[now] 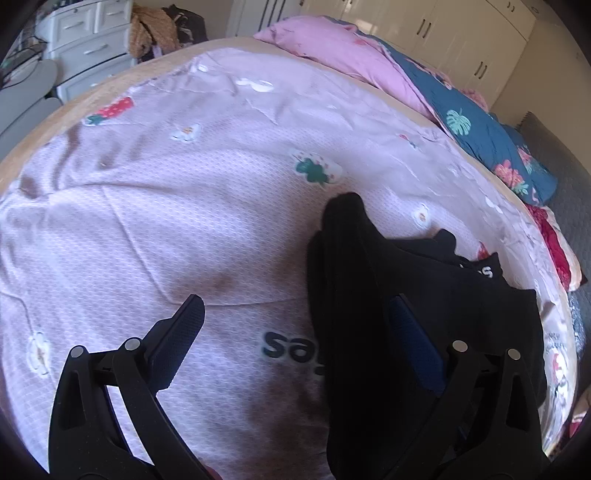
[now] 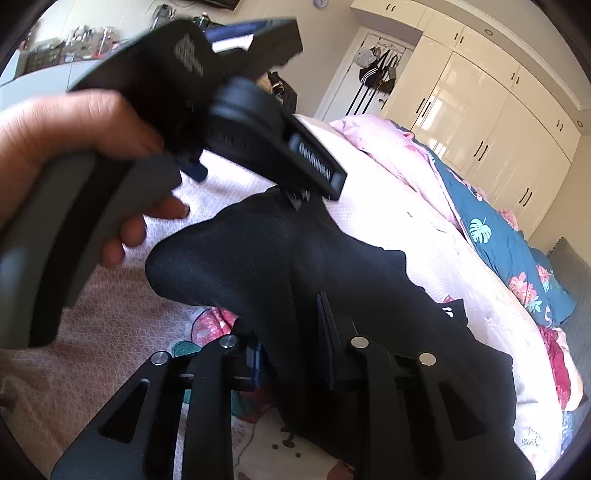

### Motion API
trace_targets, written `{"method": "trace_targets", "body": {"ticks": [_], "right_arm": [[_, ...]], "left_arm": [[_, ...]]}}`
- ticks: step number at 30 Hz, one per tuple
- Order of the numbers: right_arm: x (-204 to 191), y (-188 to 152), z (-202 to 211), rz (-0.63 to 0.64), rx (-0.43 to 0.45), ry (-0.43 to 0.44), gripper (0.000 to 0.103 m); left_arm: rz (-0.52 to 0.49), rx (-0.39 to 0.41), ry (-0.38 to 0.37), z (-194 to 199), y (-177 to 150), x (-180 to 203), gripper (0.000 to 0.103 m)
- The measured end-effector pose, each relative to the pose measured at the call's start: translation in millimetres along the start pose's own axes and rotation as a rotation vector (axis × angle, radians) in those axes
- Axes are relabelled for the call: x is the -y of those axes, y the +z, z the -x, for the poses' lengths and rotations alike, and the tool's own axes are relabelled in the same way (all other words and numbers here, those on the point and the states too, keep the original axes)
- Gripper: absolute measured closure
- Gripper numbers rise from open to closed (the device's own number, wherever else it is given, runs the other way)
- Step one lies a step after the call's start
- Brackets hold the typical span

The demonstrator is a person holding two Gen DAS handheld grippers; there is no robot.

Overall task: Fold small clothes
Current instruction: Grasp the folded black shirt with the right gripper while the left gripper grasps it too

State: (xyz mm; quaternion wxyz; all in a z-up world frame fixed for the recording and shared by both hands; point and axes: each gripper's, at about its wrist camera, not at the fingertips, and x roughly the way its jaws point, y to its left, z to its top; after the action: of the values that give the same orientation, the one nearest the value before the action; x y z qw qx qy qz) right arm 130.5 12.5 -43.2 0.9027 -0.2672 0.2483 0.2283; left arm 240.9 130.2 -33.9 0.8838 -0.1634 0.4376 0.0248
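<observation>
A small black garment [image 1: 373, 280] with white lettering lies crumpled on the pale pink printed bed sheet [image 1: 166, 206]. My left gripper [image 1: 295, 302] stands open and wide over the sheet; its right finger [image 1: 413, 336] rests on the black cloth, and its left finger [image 1: 181, 328] is over bare sheet. In the right wrist view, my right gripper [image 2: 291, 332] is shut on a raised fold of the black garment [image 2: 258, 251], which drapes down to the right. A hand [image 2: 74, 147] holds the other gripper's grey handle [image 2: 92, 229] just above and left of the fold.
A pink duvet [image 1: 343, 55] and a blue floral quilt [image 1: 480, 133] lie bunched along the bed's far right side, with a red floral cloth [image 1: 554, 243] at the edge. White drawers [image 1: 85, 33] stand far left and white wardrobes [image 2: 480, 122] line the wall.
</observation>
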Motion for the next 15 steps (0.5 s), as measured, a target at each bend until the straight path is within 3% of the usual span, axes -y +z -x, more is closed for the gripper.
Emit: {"method": "trace_targets", "body": {"ticks": [7, 10, 12, 14, 15], "right_arm": [[26.6, -2.0, 14.5, -0.119, 0.036, 0.053, 0.084], [36.7, -3.6, 23.4, -0.158, 0.058, 0.053, 0.084], [44.3, -5.9, 28.5, -0.174, 0.069, 0.047, 0.085], [51.8, -9.1, 35.6, -0.195, 0.084, 0.046, 0.085], [52.8, -11.0, 39.0, -0.200, 0.088, 0.043, 0.085]], "left_arm": [[0.008, -0.019, -0.030, -9.4, -0.3, 14.3, 0.010], [0.021, -0.021, -0.086, -7.1, 0.9, 23.1, 0.036], [0.019, -0.013, -0.114, -2.0, -0.2, 32.3, 0.044], [0.008, 0.000, -0.140, 4.6, -0.4, 41.3, 0.066], [0.000, 0.015, -0.151, 10.2, -0.4, 48.0, 0.069]]}}
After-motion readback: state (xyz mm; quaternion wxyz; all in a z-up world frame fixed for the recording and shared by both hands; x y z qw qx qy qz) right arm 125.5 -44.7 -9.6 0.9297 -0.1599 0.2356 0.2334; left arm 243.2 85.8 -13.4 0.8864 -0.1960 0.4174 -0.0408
